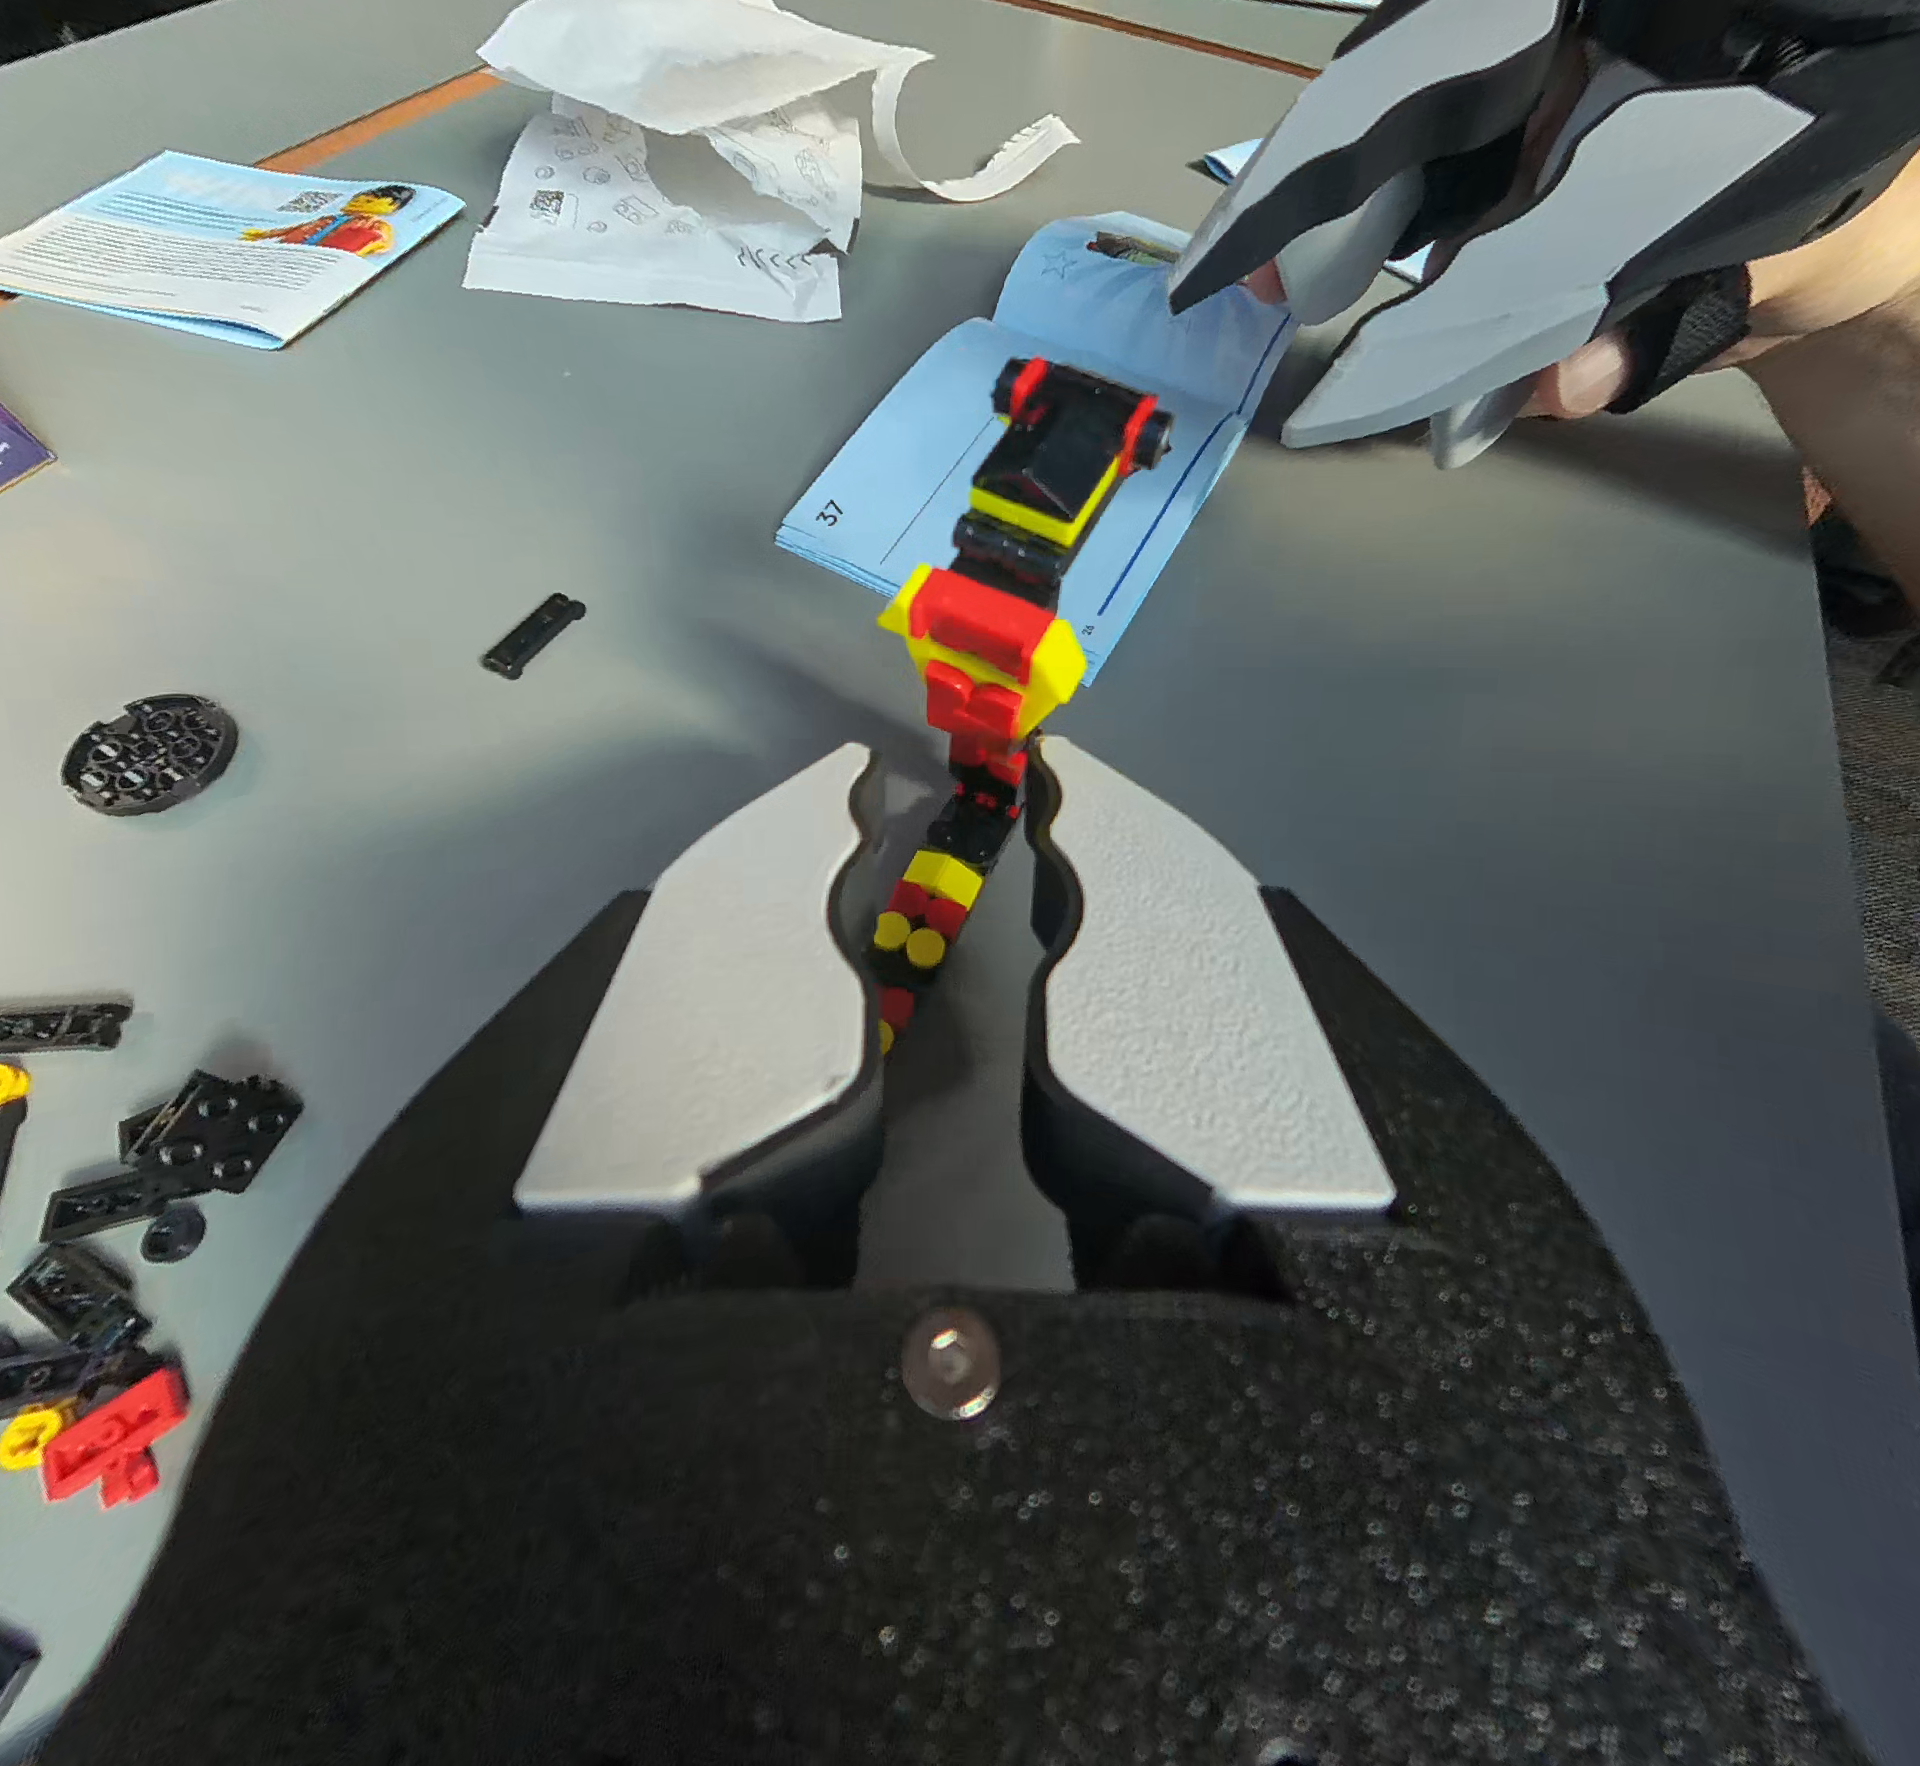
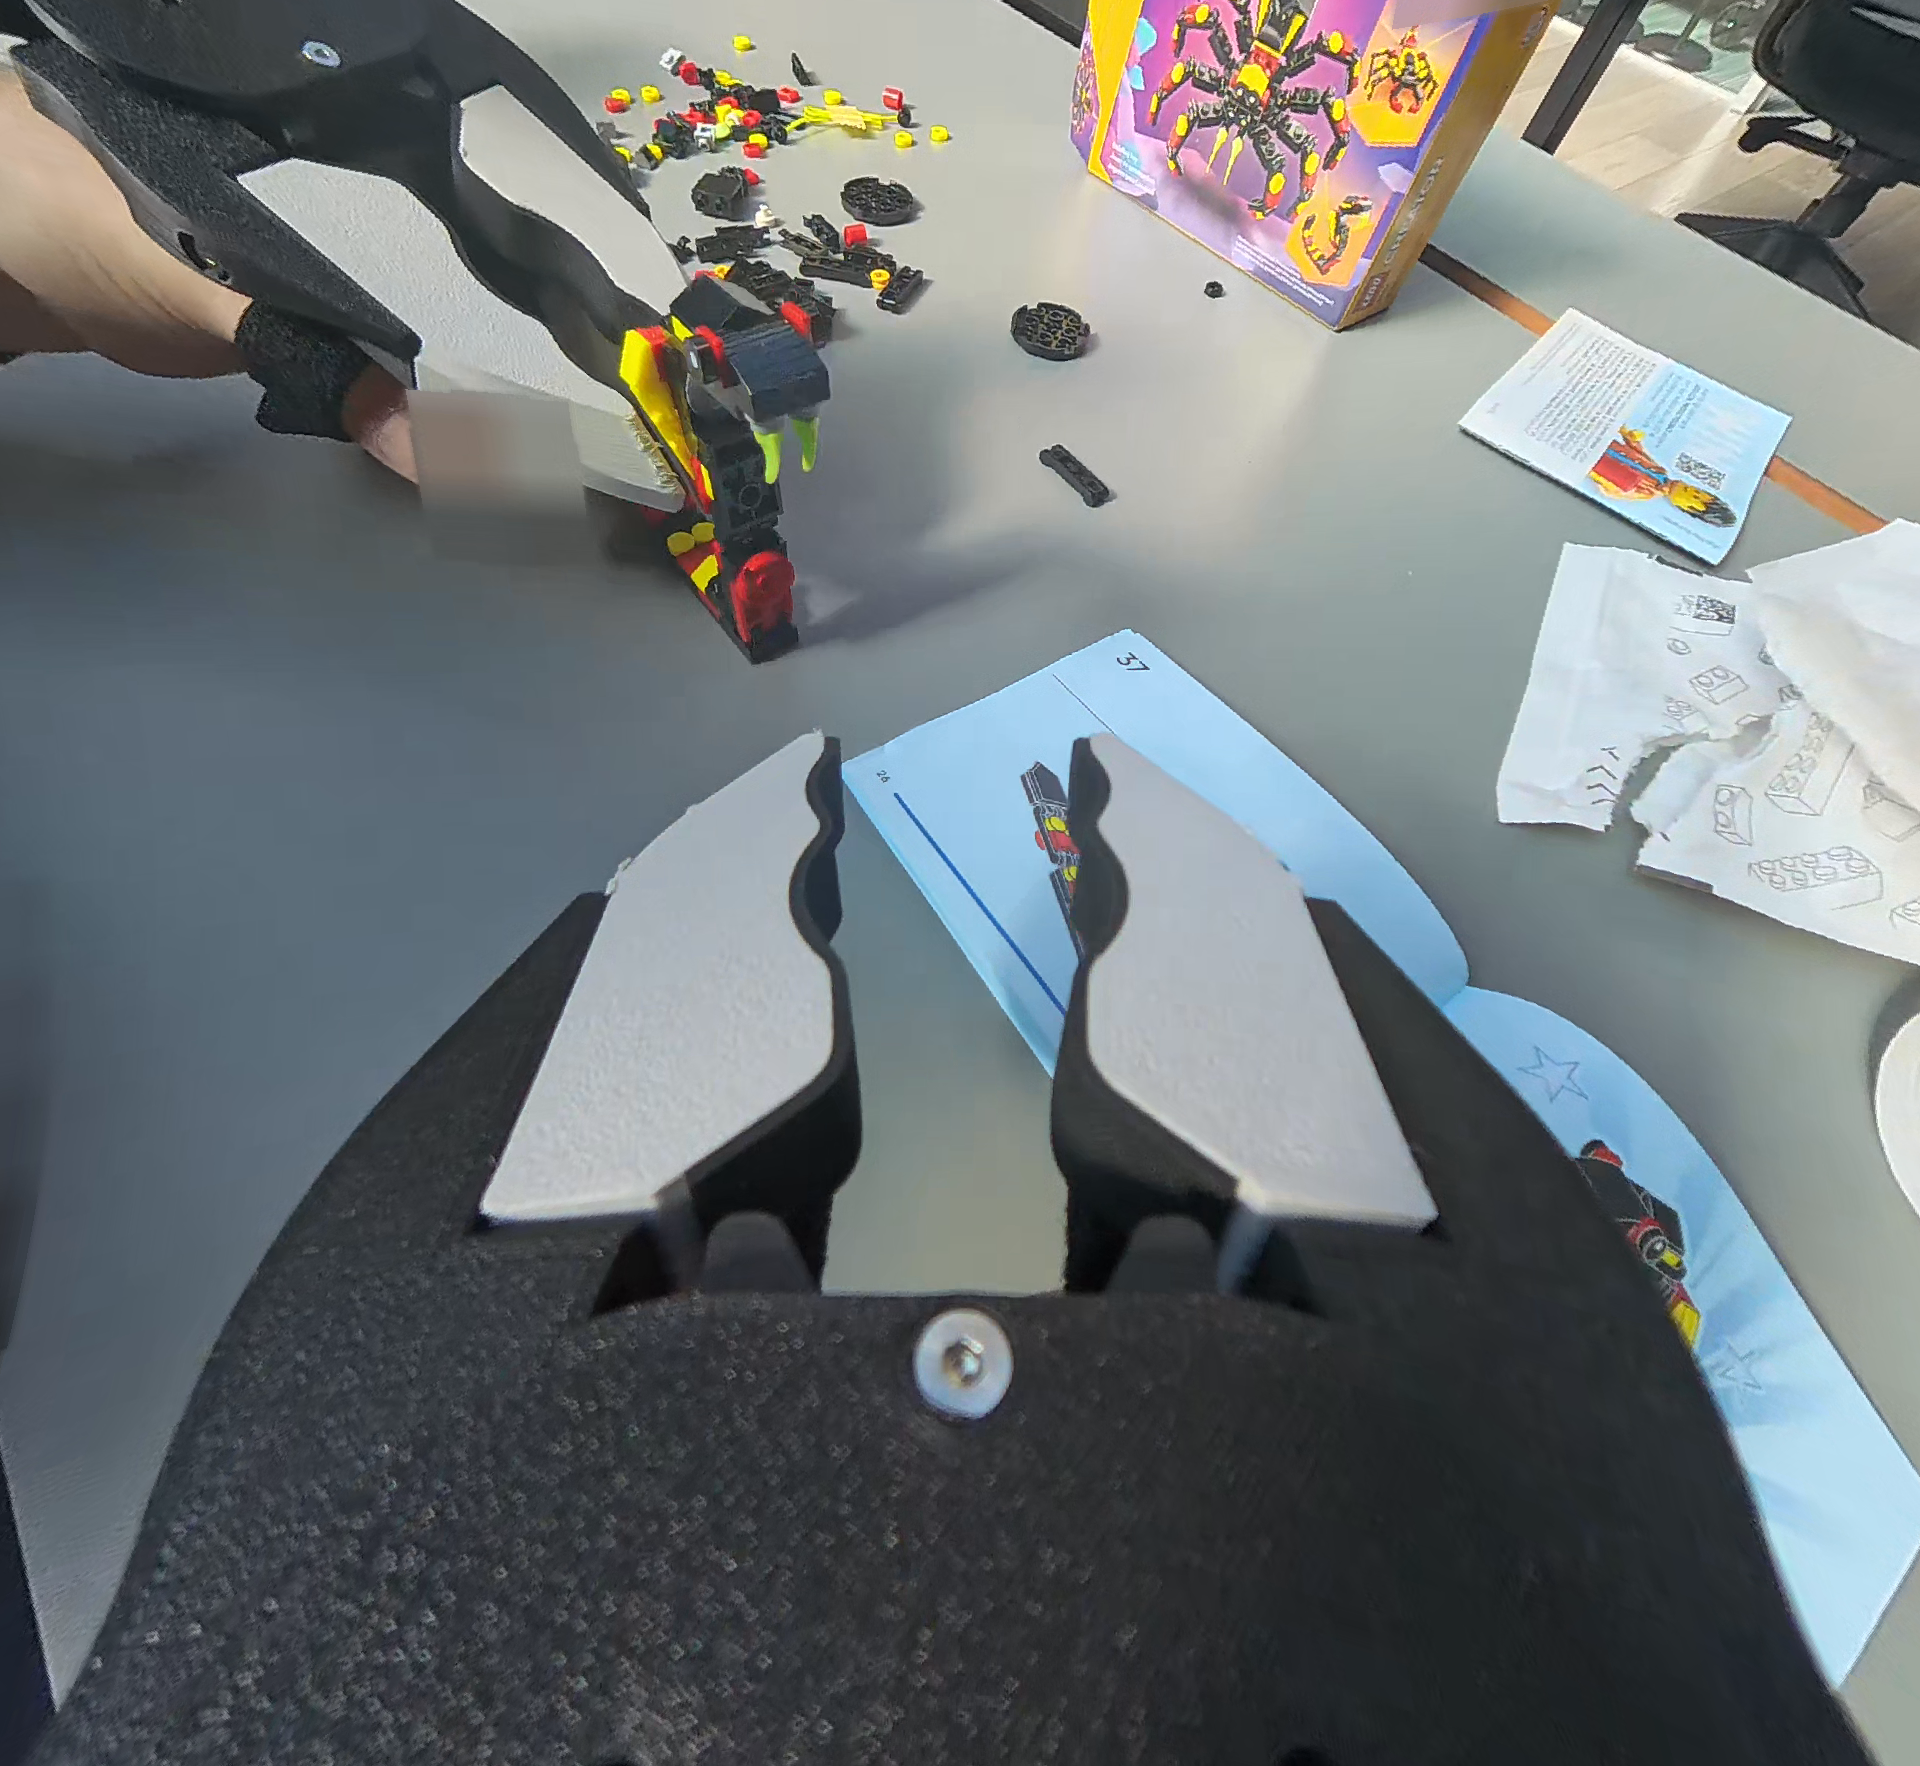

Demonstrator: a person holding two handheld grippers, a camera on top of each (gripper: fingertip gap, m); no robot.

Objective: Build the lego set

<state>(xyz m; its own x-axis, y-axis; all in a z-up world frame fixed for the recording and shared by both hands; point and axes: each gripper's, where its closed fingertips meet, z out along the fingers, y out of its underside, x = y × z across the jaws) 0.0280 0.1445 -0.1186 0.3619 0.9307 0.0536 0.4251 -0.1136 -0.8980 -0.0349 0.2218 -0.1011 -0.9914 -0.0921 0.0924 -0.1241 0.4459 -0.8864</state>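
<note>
In the left wrist view, the left tongs (image 1: 951, 760) are closed around a long lego model (image 1: 1023, 563) of black, red and yellow bricks. The model's lower part sits between the two grey fingers (image 1: 748, 937) and its upper part sticks out past their tips, above the grey counter (image 1: 1455, 781). Beyond it an open blue instruction booklet (image 1: 914, 469) lies flat. The right tongs (image 1: 1236, 366) hang over the booklet's far page, held by a hand (image 1: 1662, 345) in a dark fingerless glove. A thin black rod piece (image 1: 533, 635) and a round black plate (image 1: 149, 754) lie on the counter to the left. Loose black, red and yellow bricks (image 1: 114, 1280) lie near the left edge. Farther back are a torn white paper bag (image 1: 675, 147) and a blue leaflet (image 1: 229, 241).

In the right wrist view, the right tongs (image 2: 951, 755) stand parted with nothing between them, their tips over the near edge of the instruction booklet (image 2: 1195, 740). The left tongs (image 2: 644, 397) come in from the upper left and grip the lego model (image 2: 732, 469), which stands upright with its base touching the counter (image 2: 312, 677). Two pale green fangs show near the model's top. Behind it lies a scatter of small bricks (image 2: 769, 127), with a round black plate (image 2: 1050, 331) and the black rod piece (image 2: 1075, 475) apart from it. A purple and yellow set box (image 2: 1309, 75) stands upright farther back. The torn paper bag (image 2: 1704, 740) and the leaflet (image 2: 1626, 433) lie at the right.
</note>
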